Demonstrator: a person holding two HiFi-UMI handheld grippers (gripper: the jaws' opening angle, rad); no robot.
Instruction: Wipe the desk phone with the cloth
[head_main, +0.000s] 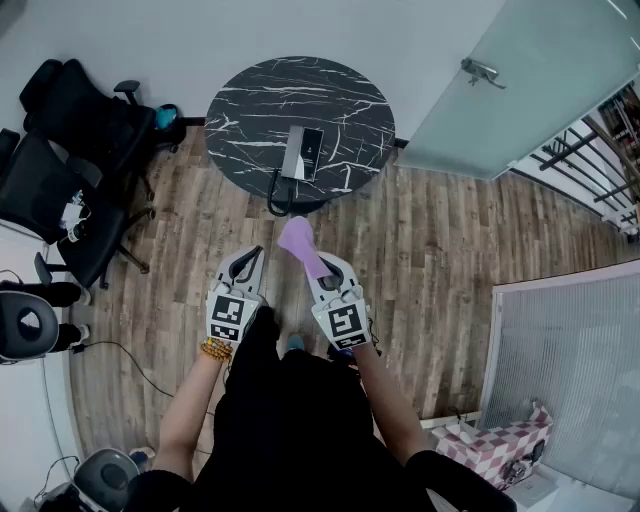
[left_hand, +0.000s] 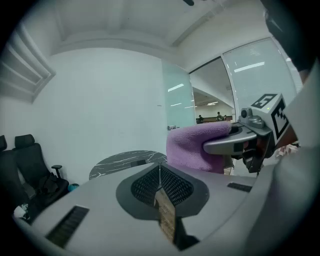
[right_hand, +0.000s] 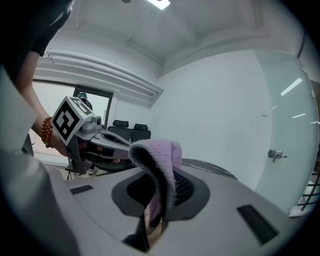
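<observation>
While hovering over wood floor (head_main: 440, 230) at frame centre: right gripper (head_main: 322, 268) clamped on purple cloth (head_main: 300, 243), cloth folded over, sticking out toward top. Left gripper (head_main: 247, 262) just beside, jaws together, nothing between. Desk phone (head_main: 302, 153) on round black marble table (head_main: 240, 110), upper centre, well apart from cloth, cord (head_main: 272, 190) looping off near edge. Black office chairs (head_main: 70, 150) upper left.

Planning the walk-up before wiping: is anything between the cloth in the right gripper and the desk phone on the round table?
Nothing visible. The right gripper holds the cloth short of the table; only bare wood floor lies between it and the desk phone.
</observation>
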